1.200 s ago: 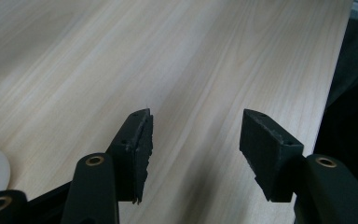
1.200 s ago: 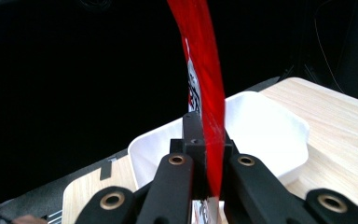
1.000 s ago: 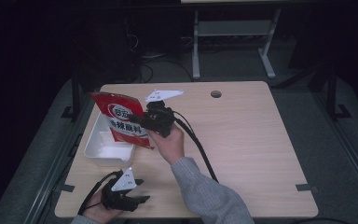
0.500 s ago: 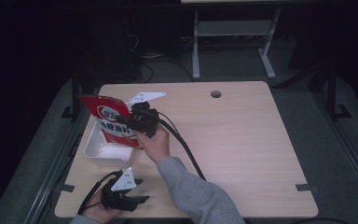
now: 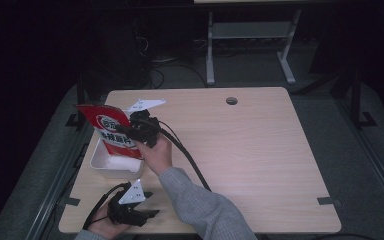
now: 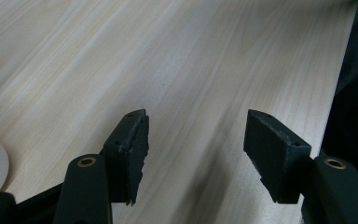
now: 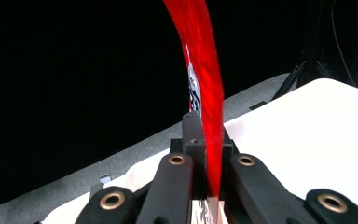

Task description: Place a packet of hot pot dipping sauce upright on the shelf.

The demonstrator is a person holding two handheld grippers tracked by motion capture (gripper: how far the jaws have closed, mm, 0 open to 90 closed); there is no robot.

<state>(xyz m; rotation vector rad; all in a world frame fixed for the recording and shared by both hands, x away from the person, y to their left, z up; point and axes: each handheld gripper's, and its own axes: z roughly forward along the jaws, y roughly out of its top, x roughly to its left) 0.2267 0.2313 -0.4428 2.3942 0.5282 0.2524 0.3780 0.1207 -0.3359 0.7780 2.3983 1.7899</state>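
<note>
At the left of the high view, the right gripper (image 5: 139,131) clamps a red snack bag (image 5: 111,136) and holds it tilted above a white tray (image 5: 100,162) at the left edge of the wooden table (image 5: 260,150). In the right gripper view, the bag (image 7: 200,70) rises edge-on between the closed jaws. At lower left, the left gripper (image 5: 142,212) rests on the table, jaws spread wide over bare wood (image 6: 191,60) with nothing between them.

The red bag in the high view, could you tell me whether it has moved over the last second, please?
Yes. The red bag, clamped in the right gripper, has shifted left toward the table's left edge, farther from the cable hole, above the white tray.
</note>
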